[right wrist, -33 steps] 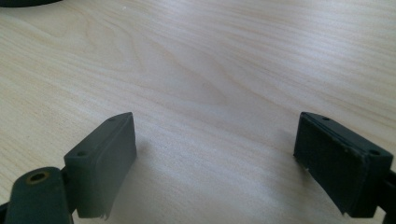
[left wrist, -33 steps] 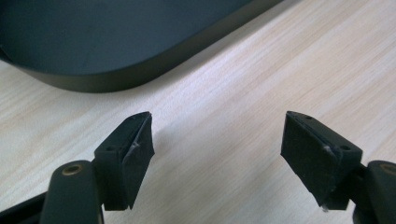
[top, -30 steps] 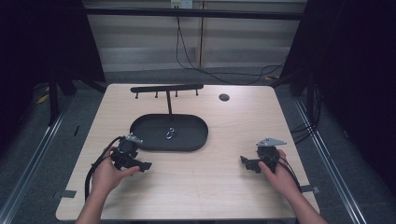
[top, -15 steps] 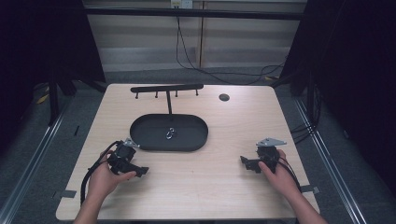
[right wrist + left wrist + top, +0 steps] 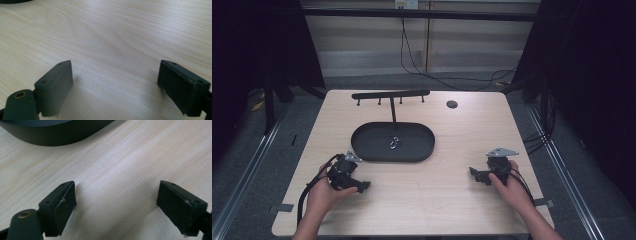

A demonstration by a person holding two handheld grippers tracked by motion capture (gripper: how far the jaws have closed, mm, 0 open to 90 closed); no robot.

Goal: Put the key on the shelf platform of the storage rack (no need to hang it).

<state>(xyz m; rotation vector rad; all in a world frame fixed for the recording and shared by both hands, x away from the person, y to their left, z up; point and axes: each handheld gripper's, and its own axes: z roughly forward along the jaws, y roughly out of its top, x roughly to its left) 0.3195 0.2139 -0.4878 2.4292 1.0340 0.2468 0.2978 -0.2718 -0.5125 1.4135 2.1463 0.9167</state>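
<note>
Grippers sit low over my side of the table (image 5: pixel 432 200), 1 in each hand. My left gripper (image 5: pixel 362 185) has just been opening; its jaws stand wide apart with bare wood between them, just beside the near-left rim of the black oval tray (image 5: pixel 367 150). My right gripper (image 5: pixel 473 173) is spread too, gripping nothing, well apart from the tray. A small metal clip (image 5: pixel 394 143) lies in the tray's middle, below the black hook rack (image 5: pixel 390 94).

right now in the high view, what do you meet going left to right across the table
left gripper → small metal clasp lying in the black oval tray → dark round disc near the far edge → right gripper
</note>
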